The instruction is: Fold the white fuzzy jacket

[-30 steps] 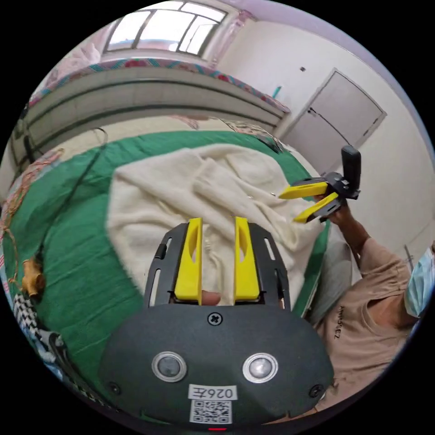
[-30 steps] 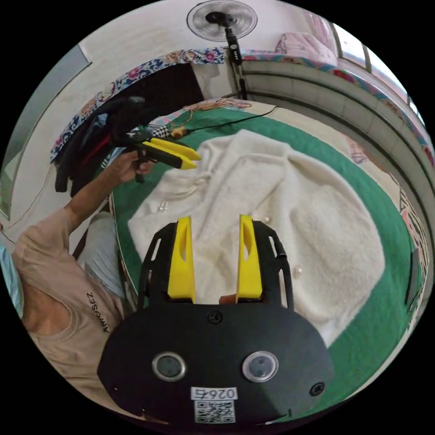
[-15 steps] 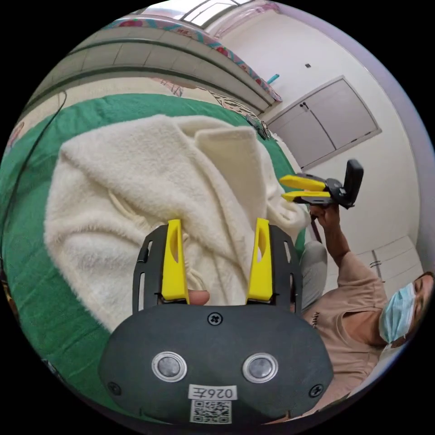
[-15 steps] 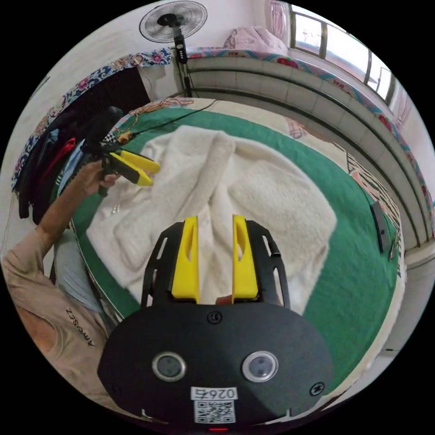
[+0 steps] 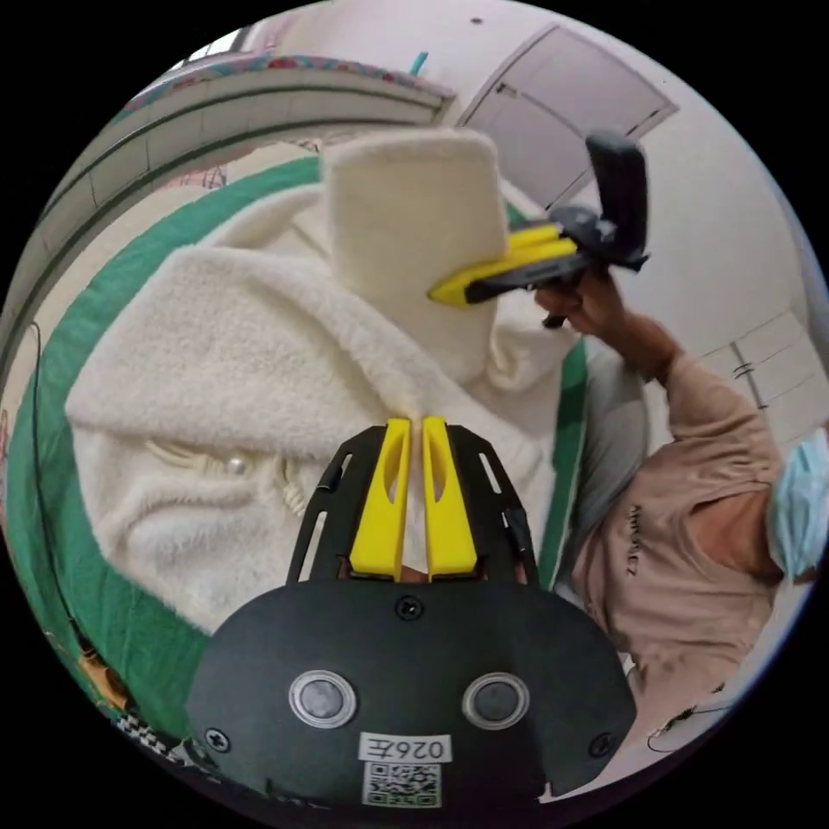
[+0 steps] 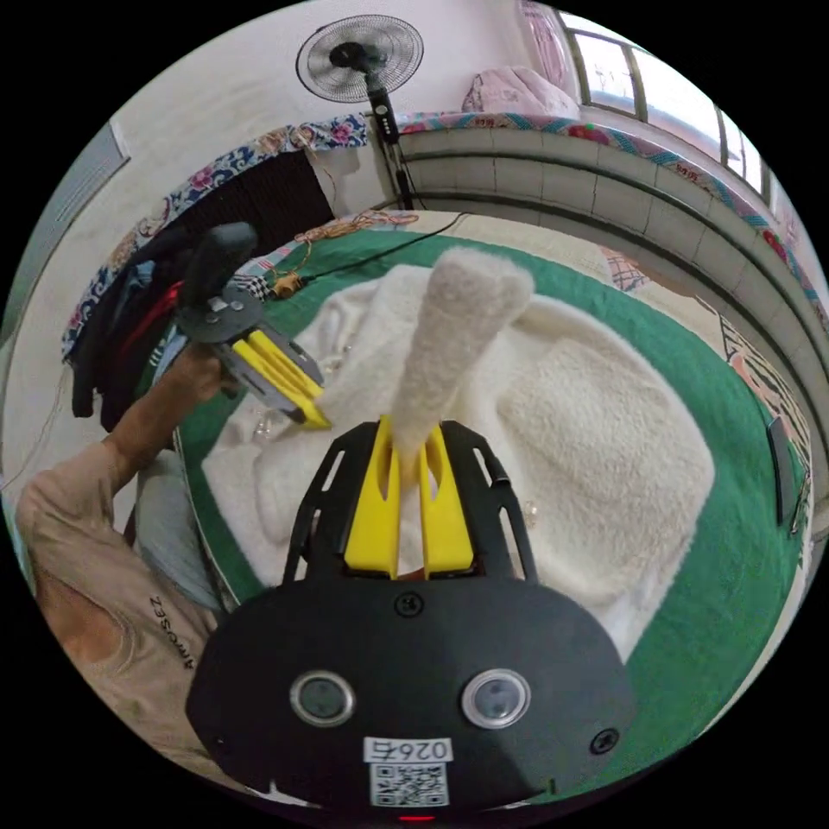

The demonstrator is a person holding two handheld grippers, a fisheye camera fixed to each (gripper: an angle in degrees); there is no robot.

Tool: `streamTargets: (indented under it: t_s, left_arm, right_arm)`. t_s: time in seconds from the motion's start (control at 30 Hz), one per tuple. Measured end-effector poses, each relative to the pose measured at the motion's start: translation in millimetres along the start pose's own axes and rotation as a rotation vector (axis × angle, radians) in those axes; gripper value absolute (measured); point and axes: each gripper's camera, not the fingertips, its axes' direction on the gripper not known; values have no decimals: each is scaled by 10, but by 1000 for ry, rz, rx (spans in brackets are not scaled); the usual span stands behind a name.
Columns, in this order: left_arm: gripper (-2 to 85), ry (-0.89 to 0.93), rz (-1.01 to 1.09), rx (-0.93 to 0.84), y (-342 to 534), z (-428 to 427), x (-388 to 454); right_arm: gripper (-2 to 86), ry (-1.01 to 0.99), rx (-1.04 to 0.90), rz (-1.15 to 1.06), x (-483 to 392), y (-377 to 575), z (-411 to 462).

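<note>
White fuzzy jacket (image 6: pixel 596 432): cream-white pile, pearl-like beads at front. Cover (image 6: pixel 691 596) under it: plain green. Left gripper (image 5: pixel 413 423) and right gripper (image 6: pixel 406 432): yellow jaws, black bodies. Person's shirt (image 5: pixel 682 553): tan-pink. Fan (image 6: pixel 359 52): black. Ledge cloth (image 6: pixel 259 160): blue floral, perhaps with pink blooms. Wall tiles (image 6: pixel 553 173): pale grey.

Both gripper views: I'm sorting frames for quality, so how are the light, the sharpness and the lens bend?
Left gripper view: soft even light, the jacket crisp, the right gripper slightly soft, the ledge bowed by the fisheye. Right gripper view: the window blown out white, the raised sleeve sharp, the green cover curved toward the rim, no motion blur.
</note>
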Motion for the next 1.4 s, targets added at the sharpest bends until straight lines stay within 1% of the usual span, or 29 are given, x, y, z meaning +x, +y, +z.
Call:
streamTargets:
  t_s: [0.03,0.1,0.17,0.23,0.3,0.33,0.4,0.5,0.57,0.63,0.67,0.73,0.77,0.8,0.83,0.87,0.9,0.93,0.97,1.0,1.03,1.07,1.13,1.2,1.23,1.27,1.3,1.33,1.4]
  left_arm:
    - [11,30,-24,79,2,-257,-120]
    - [13,-4,-69,222,-56,-709,-315]
    - [18,-50,-151,423,-235,-1217,-620]
    - [37,-106,-217,767,-515,-1786,-1066]
    - [72,-176,-352,893,-641,-1988,-1371]
    - [105,-191,-426,892,-680,-1993,-1527]
    - [111,-211,-422,860,-673,-1864,-1627]
    - [119,-293,-353,659,-526,-1438,-1700]
    - [127,-342,-335,531,-331,-1143,-1768]
    - [162,-356,-368,442,-37,-834,-1926]
    - [180,-351,-382,430,25,-775,-1974]
    - [245,-338,-440,406,154,-576,-2160]
    - [260,-341,-447,398,150,-530,-2192]
    - [261,-345,-443,375,97,-428,-2239]
    - [254,-337,-429,322,-10,-289,-2278]
    - [246,-354,-431,279,-78,-211,-2289]
    - [212,-471,-430,172,-221,-61,-2250]
    - [158,-579,-358,68,-364,89,-2133]
    - [127,-545,-291,48,-427,142,-2059]
    - [64,-504,-270,16,-515,190,-1970]
    - [60,-563,-198,-19,-566,217,-1820]
    - [59,-604,-173,-19,-565,205,-1742]
    - [58,-638,-121,69,-501,-35,-1527]
    - [60,-555,-148,186,-462,-308,-1594]
    - [63,-494,-171,266,-435,-440,-1713]
    - [70,-467,-177,304,-416,-482,-1775]
    - [84,-424,-234,373,-349,-536,-1909]
    - [115,-381,-315,421,-241,-573,-2013]
    - [135,-302,-336,466,-17,-611,-2002]
  right_arm:
    - [-10,-64,5,-29,-13,79,-115]
    - [-11,-144,12,-100,-83,198,-251]
    - [-9,-226,-30,-220,-241,336,-294]
    - [-7,-291,-95,-298,-356,398,-213]
    - [1,-363,-192,-361,-441,417,-84]
    - [13,-388,-246,-397,-469,417,-39]
    - [42,-379,-253,-415,-426,404,-107]
    - [97,-323,-140,-324,-85,364,-514]
    - [95,-221,54,-131,428,403,-965]
    - [95,-178,171,52,906,465,-1230]
    - [100,-105,207,162,1202,497,-1323]
    - [114,54,202,291,1594,486,-1322]
    - [131,170,136,352,1821,431,-1209]
    - [139,210,98,383,1930,401,-1129]
    - [159,236,22,433,2125,345,-941]
    - [166,167,-40,463,2248,298,-757]
    - [164,158,-51,480,2264,282,-698]
    - [122,266,-28,443,2157,234,-701]
    - [44,248,-27,318,1990,163,-713]
    - [35,258,-41,304,1931,133,-719]
    - [15,324,-66,250,1796,82,-758]
    - [9,390,-36,194,1655,56,-883]
    - [4,399,80,137,1477,15,-1207]
    - [4,468,202,110,1396,-93,-1506]
    - [9,594,256,131,1449,-209,-1605]
    - [17,707,226,168,1596,-357,-1592]
    - [26,735,174,198,1695,-426,-1560]
    - [45,724,82,282,1871,-498,-1530]
    - [75,587,68,322,1903,-431,-1605]
